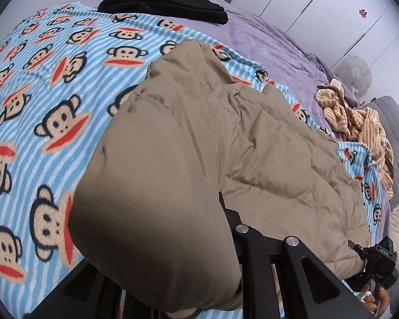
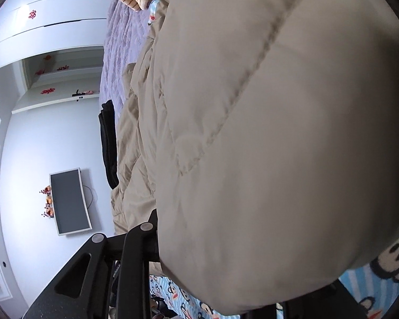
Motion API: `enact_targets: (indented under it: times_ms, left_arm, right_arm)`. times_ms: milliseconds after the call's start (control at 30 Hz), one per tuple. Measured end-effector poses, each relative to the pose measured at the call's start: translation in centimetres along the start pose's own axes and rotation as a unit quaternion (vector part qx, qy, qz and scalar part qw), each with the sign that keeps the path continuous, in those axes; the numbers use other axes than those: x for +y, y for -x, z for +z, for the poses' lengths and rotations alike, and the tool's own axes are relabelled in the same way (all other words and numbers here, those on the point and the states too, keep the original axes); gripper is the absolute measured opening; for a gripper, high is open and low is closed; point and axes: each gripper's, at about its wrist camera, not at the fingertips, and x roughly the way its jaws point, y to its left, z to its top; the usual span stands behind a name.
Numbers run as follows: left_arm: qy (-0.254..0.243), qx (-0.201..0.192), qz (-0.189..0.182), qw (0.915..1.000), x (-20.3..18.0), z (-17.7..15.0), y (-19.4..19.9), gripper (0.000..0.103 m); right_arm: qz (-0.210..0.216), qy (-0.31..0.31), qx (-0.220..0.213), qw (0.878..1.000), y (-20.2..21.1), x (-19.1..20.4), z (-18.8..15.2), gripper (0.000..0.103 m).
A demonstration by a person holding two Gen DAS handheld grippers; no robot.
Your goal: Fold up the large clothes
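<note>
The bed [image 1: 274, 53], under a lilac cover, fills the left wrist view from 9 o'clock round to 3. Over it lies a blanket [image 1: 48, 101] striped blue and white with monkey faces, taking up the whole left half.

On the blanket lies the coat [image 1: 188, 143] — a tan quilted puffer, running from the centre down to 5 o'clock. One puffy fold of it bulges up at 6 o'clock, right against the left gripper [image 1: 226, 242]. The fold hides the near finger, so I cannot tell whether those tongs are apart or clamped on the cloth. In the right wrist view the coat [image 2: 266, 133] swells over everything from 12 to 5 o'clock, pressed against the right gripper [image 2: 157, 242] at 7 o'clock; its tips are buried too, and their state cannot be told.

A black folded garment [image 1: 162, 4] sits at 12 o'clock on the far edge of the bed, well apart from the coat. A crumpled tan striped garment [image 1: 359, 125] lies at 3 o'clock, near the coat's right edge.

At 5 o'clock in the left wrist view the right gripper [image 1: 377, 263] shows beside the coat's hem, with a hand [image 1: 377, 301] — pale painted nails — on its handle.

A wall screen [image 2: 69, 202] hangs at 8 o'clock in the right view.
</note>
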Motion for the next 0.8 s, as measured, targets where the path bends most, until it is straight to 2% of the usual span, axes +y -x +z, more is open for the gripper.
enact_targets:
  times_ms: [167, 300, 400, 467, 600, 700, 800]
  left_arm:
    - [0.015, 0.016, 0.007, 0.9997, 1.7, -4.6, 2.3, 0.02]
    - [-0.004, 0.039, 0.014, 0.9991, 3.0, -8.4, 4.0, 0.02]
    - [-0.011, 0.053, 0.003, 0.9985, 4.5, -10.4, 5.4, 0.02]
    - [-0.012, 0.06, -0.009, 0.9981, 5.5, -11.2, 5.9, 0.02]
    - [0.008, 0.063, -0.011, 0.9979, 7.3, -11.6, 6.8, 0.028]
    - [0.017, 0.062, -0.019, 0.9978, 8.4, -11.8, 8.0, 0.028]
    - [0.005, 0.057, -0.011, 0.9983, 8.8, -11.8, 9.6, 0.028]
  right_arm:
    - [-0.009, -0.007, 0.015, 1.0, 1.3, -1.9, -2.9, 0.03]
    - [-0.016, -0.009, 0.016, 1.0, 3.2, -3.4, -5.1, 0.03]
    - [-0.016, -0.016, 0.011, 1.0, 4.6, -4.5, -7.2, 0.03]
    - [-0.02, -0.024, 0.011, 0.999, 5.5, -5.5, -9.0, 0.03]
    - [-0.03, -0.053, 0.005, 0.998, 6.4, -7.2, -11.0, 0.031]
    - [-0.046, -0.055, -0.008, 0.997, 5.6, -6.5, -10.4, 0.037]
    - [-0.063, -0.053, -0.015, 0.997, 5.3, -6.2, -10.0, 0.044]
